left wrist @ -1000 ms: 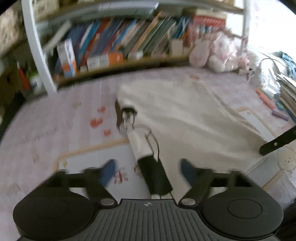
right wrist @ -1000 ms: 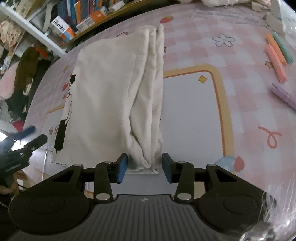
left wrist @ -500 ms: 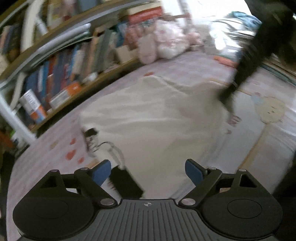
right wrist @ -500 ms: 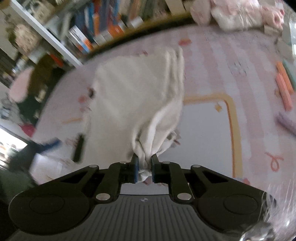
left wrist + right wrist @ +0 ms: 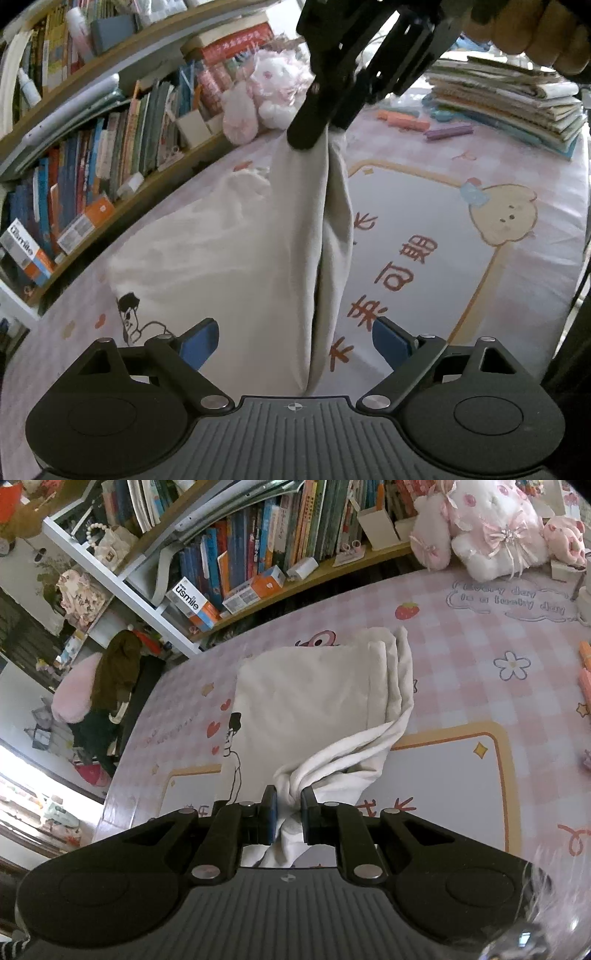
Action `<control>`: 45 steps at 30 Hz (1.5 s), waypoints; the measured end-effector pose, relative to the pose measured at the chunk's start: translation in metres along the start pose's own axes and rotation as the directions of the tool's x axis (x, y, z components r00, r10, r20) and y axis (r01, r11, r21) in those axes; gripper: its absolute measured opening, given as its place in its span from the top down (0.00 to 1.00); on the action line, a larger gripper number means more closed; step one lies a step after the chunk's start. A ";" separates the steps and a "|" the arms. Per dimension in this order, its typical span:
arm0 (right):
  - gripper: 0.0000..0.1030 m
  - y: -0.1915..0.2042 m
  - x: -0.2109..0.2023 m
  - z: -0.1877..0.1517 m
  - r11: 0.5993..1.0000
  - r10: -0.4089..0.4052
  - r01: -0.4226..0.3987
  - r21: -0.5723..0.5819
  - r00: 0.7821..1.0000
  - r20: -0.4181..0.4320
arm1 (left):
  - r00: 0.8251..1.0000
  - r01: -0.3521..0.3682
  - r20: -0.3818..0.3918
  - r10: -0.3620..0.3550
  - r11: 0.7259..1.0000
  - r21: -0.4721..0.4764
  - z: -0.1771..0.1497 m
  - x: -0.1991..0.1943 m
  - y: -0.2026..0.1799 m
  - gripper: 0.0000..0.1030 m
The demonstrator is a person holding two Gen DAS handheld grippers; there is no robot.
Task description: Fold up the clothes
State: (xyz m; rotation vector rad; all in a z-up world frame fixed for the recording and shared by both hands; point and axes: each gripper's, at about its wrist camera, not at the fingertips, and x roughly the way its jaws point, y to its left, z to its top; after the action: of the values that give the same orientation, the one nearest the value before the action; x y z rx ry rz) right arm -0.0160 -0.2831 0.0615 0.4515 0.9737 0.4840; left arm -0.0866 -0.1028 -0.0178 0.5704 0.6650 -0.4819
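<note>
A: What is the garment?

B: A cream T-shirt (image 5: pixel 314 701) with a black line-drawn cartoon figure near one edge, folded lengthwise and lying on the pink checked table mat (image 5: pixel 480 657).

A: Is it flat?

B: Mostly. The far part rests on the mat with its layered folds stacked along the right side. The near right corner is bunched into a twisted wad and lifted, so cloth hangs down from it in a long drape.
</note>
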 end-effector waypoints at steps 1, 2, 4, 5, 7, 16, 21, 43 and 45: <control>0.88 0.000 -0.001 0.000 1.000 -0.002 0.002 0.000 1.000 0.002 | 1.000 -0.007 0.000 0.007 1.000 -0.006 -0.001 -0.001 0.001 0.10; 0.88 0.000 -0.001 0.000 1.000 -0.004 0.004 0.003 1.000 0.004 | 1.000 -0.014 0.000 0.014 1.000 -0.011 -0.001 -0.001 0.002 0.10; 0.88 -0.001 -0.003 -0.001 1.000 -0.010 0.010 0.011 1.000 0.008 | 1.000 -0.026 0.002 0.026 1.000 -0.011 -0.001 -0.003 0.004 0.10; 0.88 -0.002 -0.004 -0.001 1.000 -0.009 0.009 0.015 1.000 0.012 | 1.000 -0.031 0.003 0.031 0.999 -0.009 -0.001 -0.004 0.005 0.10; 0.88 -0.002 -0.005 -0.001 1.000 -0.005 0.004 0.019 1.000 0.019 | 0.999 -0.035 0.004 0.035 0.999 0.002 -0.002 -0.005 0.003 0.10; 0.88 0.003 -0.007 0.005 1.000 -0.002 0.001 0.024 0.999 0.034 | 0.999 -0.044 -0.008 0.044 0.999 0.008 -0.003 0.001 0.001 0.10; 0.88 -0.004 -0.017 0.003 0.999 -0.030 0.029 0.029 0.999 0.027 | 0.982 -0.170 -0.086 0.169 0.985 -0.003 -0.009 0.017 0.014 0.11; 0.23 0.029 0.008 -0.076 0.580 -0.343 0.283 -0.764 0.935 0.086 | 0.984 -0.160 -0.071 0.161 0.987 0.023 -0.002 0.003 0.040 0.14; 0.23 0.039 0.023 -0.087 0.460 -0.358 0.282 -0.842 0.927 0.115 | 0.987 -0.148 -0.069 0.148 0.989 -0.002 0.001 0.002 0.045 0.14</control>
State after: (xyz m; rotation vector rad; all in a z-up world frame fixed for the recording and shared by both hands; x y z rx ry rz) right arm -0.0877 -0.2261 0.0257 -0.6694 0.7483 0.5711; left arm -0.0586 -0.0704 -0.0038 0.6272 0.6838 -0.3218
